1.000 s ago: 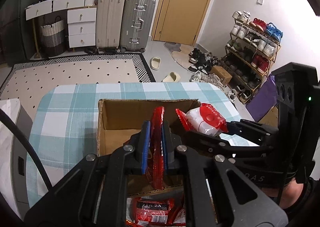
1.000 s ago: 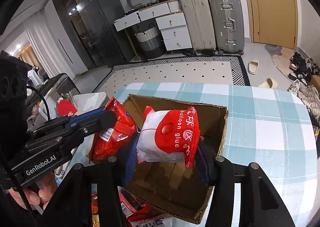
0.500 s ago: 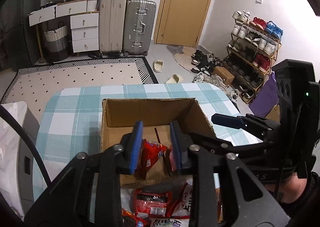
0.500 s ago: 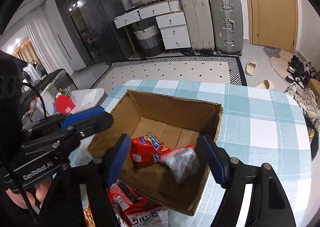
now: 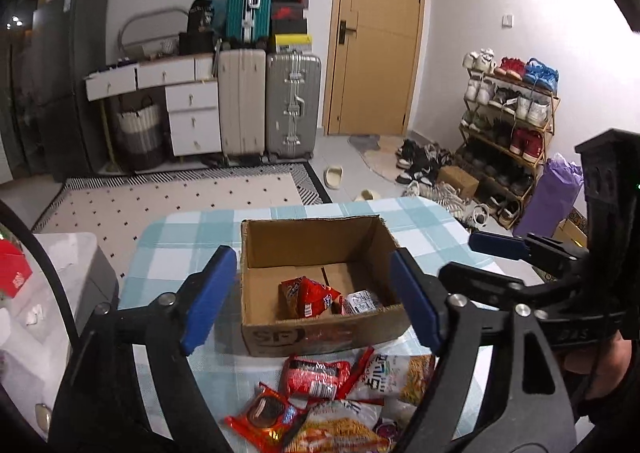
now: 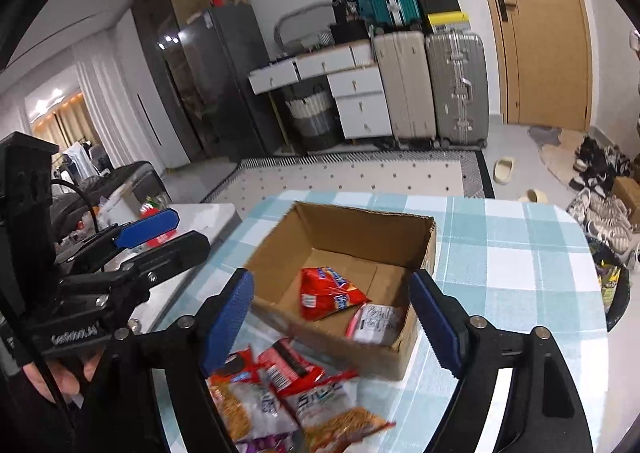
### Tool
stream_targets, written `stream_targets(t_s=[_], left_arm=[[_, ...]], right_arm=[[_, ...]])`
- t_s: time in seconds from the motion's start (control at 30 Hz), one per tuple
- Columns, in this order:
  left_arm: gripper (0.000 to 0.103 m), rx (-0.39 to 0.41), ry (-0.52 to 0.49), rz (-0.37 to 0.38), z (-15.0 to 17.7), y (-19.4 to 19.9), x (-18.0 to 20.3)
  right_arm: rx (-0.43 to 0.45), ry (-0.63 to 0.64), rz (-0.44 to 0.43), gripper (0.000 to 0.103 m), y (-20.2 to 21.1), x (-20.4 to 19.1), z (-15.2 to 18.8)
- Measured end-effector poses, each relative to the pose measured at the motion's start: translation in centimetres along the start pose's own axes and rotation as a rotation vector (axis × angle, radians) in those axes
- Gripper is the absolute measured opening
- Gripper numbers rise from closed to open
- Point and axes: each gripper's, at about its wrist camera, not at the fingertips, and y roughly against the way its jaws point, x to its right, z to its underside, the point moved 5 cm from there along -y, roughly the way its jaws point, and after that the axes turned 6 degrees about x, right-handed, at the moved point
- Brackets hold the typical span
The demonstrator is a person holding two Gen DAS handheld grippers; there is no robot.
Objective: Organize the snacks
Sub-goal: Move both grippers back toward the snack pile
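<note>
While both pairs of jaws are opening with nothing between them, the left gripper (image 5: 312,297) and right gripper (image 6: 332,317) are risking snagging the cardboard box (image 5: 320,329) rim when reaching for the snack pile (image 5: 336,401). Earlier each was gripping a packet; the red chip bag (image 6: 332,293) and white packet (image 6: 376,323) are now lying inside.
</note>
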Motion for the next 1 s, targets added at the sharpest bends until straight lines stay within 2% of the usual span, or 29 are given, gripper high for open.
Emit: stream_targets(t_s=[0.1,0.17,0.23,0.3,0.37,0.53,0.63,0.8,0.9,1.0], left_arm=[[0.080,0.019,0.009,0.009,0.5,2.9,0.4],[0.081,0.029,0.013,0.007,1.0,4.7,0.8],[0.083,0.040,0.017,0.004,1.7,6.5,0.9],[0.083,0.039,0.018,-0.002,2.5,7.9,0.9],[0.083,0.041,0.019,-0.009,3.2,9.2,1.0],[0.083,0.059,0.056,-0.019,6.3,12.7,0.9],[0.083,0.059,0.056,-0.029,8.2,13.9,0.9],[0.087,0.065,0.093,0.001,11.0,15.5,1.0],[0.102,0.066,0.111,0.016,12.5,15.6,0.8],[0.102,0.043,0.127,0.056,14.4,15.2,1.0]], right_arm=[[0.055,0.004,-0.008,0.087,2.8,-1.1,0.7],[0.087,-0.011,-0.015,0.092,4.2,-1.6,1.1],[0.120,-0.034,-0.038,0.092,5.7,-2.5,1.7],[0.137,-0.039,-0.054,0.093,7.0,-3.5,2.6],[0.151,-0.034,-0.068,0.097,7.9,-4.4,3.3],[0.150,-0.079,-0.105,0.097,9.5,-5.7,6.5],[0.168,-0.091,-0.089,0.097,10.4,-5.8,8.6],[0.177,-0.107,-0.058,0.099,11.7,-4.9,11.0],[0.193,-0.092,-0.029,0.100,12.8,-4.3,12.3],[0.191,-0.077,-0.027,0.102,13.1,-3.9,13.8]])
